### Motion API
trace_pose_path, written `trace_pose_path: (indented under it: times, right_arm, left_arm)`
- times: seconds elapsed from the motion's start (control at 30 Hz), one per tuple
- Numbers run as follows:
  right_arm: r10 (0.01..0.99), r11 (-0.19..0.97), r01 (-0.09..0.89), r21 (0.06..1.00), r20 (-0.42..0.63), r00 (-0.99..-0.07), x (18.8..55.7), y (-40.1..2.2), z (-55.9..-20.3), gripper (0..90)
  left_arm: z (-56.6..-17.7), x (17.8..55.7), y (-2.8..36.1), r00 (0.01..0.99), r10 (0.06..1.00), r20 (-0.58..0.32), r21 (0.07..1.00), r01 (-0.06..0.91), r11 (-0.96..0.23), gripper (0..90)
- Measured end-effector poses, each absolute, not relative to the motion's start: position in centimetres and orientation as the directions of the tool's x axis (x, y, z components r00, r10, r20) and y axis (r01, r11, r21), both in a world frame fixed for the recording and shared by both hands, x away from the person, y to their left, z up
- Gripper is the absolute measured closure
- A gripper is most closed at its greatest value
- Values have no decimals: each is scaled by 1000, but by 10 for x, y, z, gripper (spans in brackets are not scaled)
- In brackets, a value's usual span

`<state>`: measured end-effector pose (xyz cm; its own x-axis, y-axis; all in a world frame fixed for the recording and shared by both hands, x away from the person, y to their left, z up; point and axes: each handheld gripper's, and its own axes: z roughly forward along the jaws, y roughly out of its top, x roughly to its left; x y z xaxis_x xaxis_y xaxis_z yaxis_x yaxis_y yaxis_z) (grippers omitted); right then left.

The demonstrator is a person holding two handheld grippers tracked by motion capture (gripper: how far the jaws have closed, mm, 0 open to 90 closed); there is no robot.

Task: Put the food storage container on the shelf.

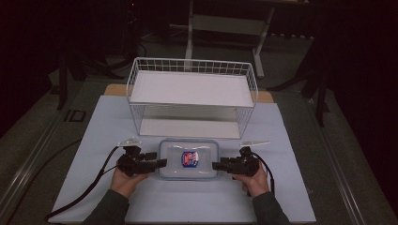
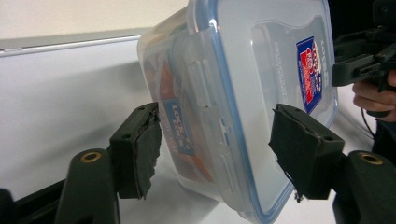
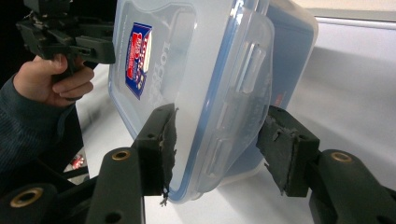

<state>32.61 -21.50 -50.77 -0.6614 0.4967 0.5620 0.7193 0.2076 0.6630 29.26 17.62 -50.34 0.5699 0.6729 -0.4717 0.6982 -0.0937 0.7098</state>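
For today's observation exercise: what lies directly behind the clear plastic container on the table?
Behind the clear plastic container stands a white wire rack with an upper shelf and a lower one. The table surface under the rack's lower shelf is covered and cannot be seen.

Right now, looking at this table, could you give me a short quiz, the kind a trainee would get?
1. True or false: the lid is on the box.
2. What stands behind the box? A: a white wire rack. B: a kettle. C: a stack of plates.
3. At which ends of the box do the left gripper and the right gripper sit?

Key: 1 true. 2 A. 3 the short ends, one gripper at each.
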Motion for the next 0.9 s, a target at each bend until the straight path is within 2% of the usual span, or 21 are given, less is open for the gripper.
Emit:
trace_pose_path:
  times: [0.1, 0.17, 0.43, 0.9]
  right_arm:
    - [495, 218, 712, 667, 553, -670, 325, -215, -507, 475]
    - [494, 221, 709, 670, 550, -674, 325, -215, -507, 475]
    - [470, 210, 716, 666, 573, -671, 324, -216, -507, 535]
    - [466, 198, 682, 704, 545, -697, 321, -214, -496, 532]
  left_arm:
    - [-507, 296, 180, 580, 626, -520, 694, 715, -85, 351]
    - [-508, 298, 182, 593, 587, -551, 688, 721, -83, 432]
    - [-504, 296, 188, 589, 585, -557, 686, 724, -76, 522]
    - [-490, 288, 188, 608, 594, -526, 727, 684, -56, 533]
